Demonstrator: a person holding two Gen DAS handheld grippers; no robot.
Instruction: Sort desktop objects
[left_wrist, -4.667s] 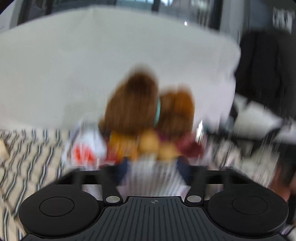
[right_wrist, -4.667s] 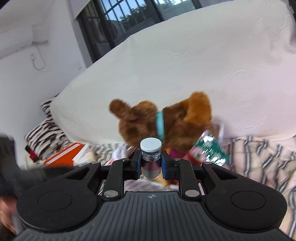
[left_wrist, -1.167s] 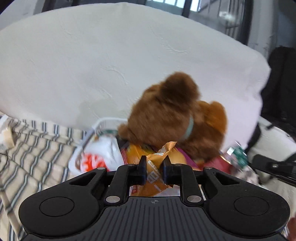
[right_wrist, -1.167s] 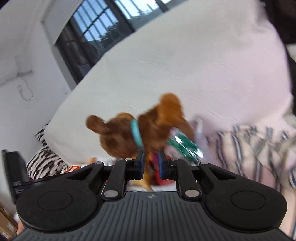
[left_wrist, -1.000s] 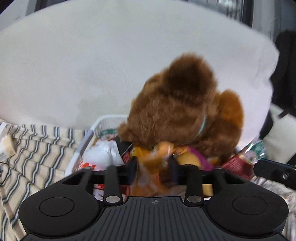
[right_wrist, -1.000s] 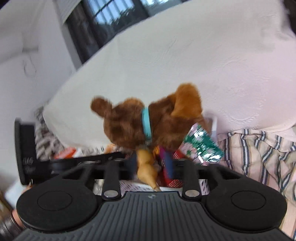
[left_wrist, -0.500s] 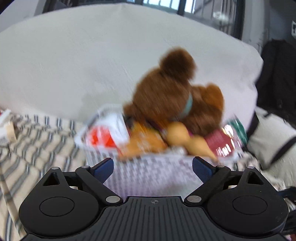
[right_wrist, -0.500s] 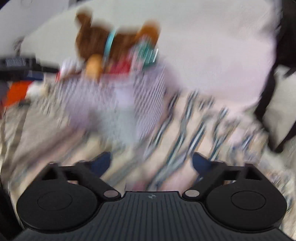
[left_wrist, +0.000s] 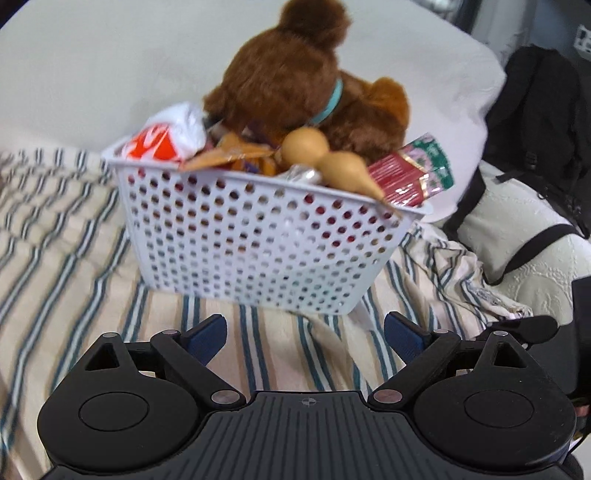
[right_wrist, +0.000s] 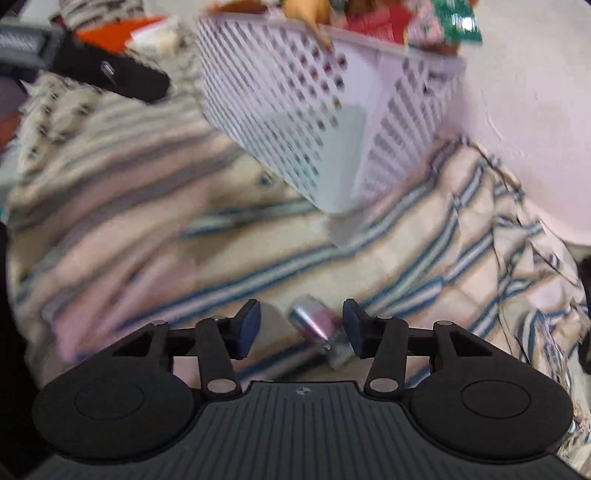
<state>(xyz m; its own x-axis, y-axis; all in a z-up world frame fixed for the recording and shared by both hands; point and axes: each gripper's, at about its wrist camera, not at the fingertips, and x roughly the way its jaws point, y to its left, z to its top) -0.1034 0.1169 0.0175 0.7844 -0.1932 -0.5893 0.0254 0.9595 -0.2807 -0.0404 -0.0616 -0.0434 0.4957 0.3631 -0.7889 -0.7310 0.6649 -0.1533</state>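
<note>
Your right tongs (right_wrist: 301, 328) gape around the small bottle (right_wrist: 318, 329) lying on the striped cloth (right_wrist: 406, 258), so centre it before squeezing, while your left tongs (left_wrist: 304, 334) hang open, empty, facing the full basket (left_wrist: 258, 236).

a bed covered by a cream sheet with dark stripes (left_wrist: 74, 229), rumpled into folds toward its right edge, carries the objects. a white perforated basket (left_wrist: 258, 236) stands directly on the sheet, backed by a large white pillow (left_wrist: 92, 74). a small vial (right_wrist: 317, 326), blurred, lies on its side on the stripes near the basket; a black-strapped pale cushion (left_wrist: 524, 236) rests to the right.
</note>
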